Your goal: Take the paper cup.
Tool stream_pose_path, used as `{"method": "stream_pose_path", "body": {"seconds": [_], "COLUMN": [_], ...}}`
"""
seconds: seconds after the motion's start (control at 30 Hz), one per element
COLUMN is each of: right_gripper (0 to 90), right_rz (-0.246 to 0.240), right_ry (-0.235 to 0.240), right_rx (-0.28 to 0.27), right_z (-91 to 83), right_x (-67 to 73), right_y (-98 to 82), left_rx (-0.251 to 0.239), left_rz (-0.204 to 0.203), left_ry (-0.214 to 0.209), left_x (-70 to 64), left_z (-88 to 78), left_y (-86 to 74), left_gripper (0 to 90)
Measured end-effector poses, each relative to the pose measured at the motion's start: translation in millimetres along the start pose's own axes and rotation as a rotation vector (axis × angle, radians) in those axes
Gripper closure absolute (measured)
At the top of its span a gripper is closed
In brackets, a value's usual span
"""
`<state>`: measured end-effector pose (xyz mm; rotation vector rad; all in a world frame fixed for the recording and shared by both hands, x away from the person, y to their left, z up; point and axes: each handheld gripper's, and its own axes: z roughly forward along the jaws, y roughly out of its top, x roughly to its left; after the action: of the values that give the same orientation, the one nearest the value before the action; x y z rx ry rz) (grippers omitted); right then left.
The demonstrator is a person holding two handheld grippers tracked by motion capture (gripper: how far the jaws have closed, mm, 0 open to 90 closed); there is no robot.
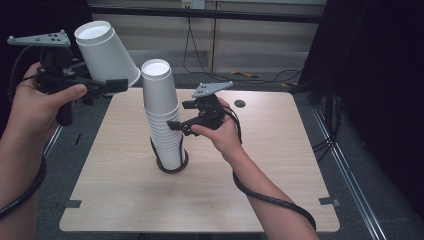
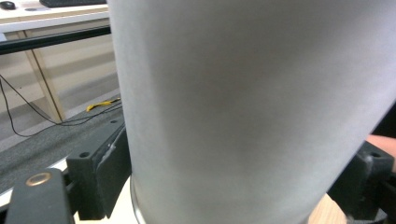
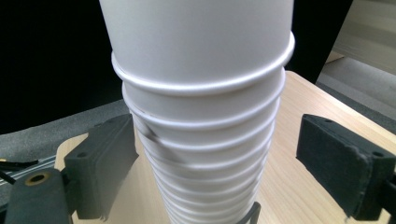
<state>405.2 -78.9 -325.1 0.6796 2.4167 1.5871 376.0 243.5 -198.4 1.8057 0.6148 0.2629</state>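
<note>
Wood table point(image 1: 260, 175): L gripper point(image 1: 107, 85) clamps tapered paper cup point(image 1: 105, 50), R gripper point(image 1: 181, 120) wide by stack point(image 1: 162, 120)

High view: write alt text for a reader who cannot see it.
A tall stack of upside-down white paper cups stands on a wooden table, with the right gripper at its side, jaws around it. The left gripper holds a single white cup up to the left of the stack.

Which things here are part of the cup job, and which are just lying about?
In the job:
- single white paper cup, upside down, clamped in the left tool
- stack of white cups on the table
- black ring round the stack's base
- right tool, open, jaws either side of the stack

Lying about:
- dark round spot on the table
- yellow item on the floor
</note>
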Motion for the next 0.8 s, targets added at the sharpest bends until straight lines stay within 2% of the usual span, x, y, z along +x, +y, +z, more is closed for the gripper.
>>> {"method": "stream_pose_path", "body": {"seconds": [0.07,0.13,0.2,0.3,0.4,0.57,0.8], "right_gripper": [11.5,11.5,11.5,11.5,11.6,11.6,11.8], "right_rz": [0.000,0.000,-0.003,0.000,0.001,0.003,0.019], "right_ry": [0.000,-0.001,0.000,0.002,0.001,-0.012,-0.022], "right_rx": [-0.003,-0.001,0.000,0.002,0.007,0.011,0.008], "right_z": [-1.1,-2.4,-4.4,-7.7,-12.0,-23.1,-38.1], "right_x": [-0.4,-0.4,-0.7,-1.8,-3.5,-7.6,-13.2], "right_y": [-1.2,-2.3,-4.3,-8.2,-12.6,-19.7,-30.2], "left_rx": [-0.001,-0.001,0.010,0.011,0.030,0.043,0.064], "left_rz": [0.008,-0.003,0.006,0.005,0.024,0.032,0.046], "left_ry": [-0.004,-0.012,-0.007,-0.023,-0.026,-0.060,-0.101], "left_x": [-2.2,-3.9,-5.8,-10.1,-16.4,-24.3,-38.0], "left_z": [-3.3,-6.1,-9.1,-10.7,-9.0,-3.8,4.3], "left_y": [-0.8,-2.3,-5.6,-12.9,-21.3,-32.2,-37.0], "left_gripper": [13.2,13.2,13.3,13.5,13.6,13.9,14.7]}}
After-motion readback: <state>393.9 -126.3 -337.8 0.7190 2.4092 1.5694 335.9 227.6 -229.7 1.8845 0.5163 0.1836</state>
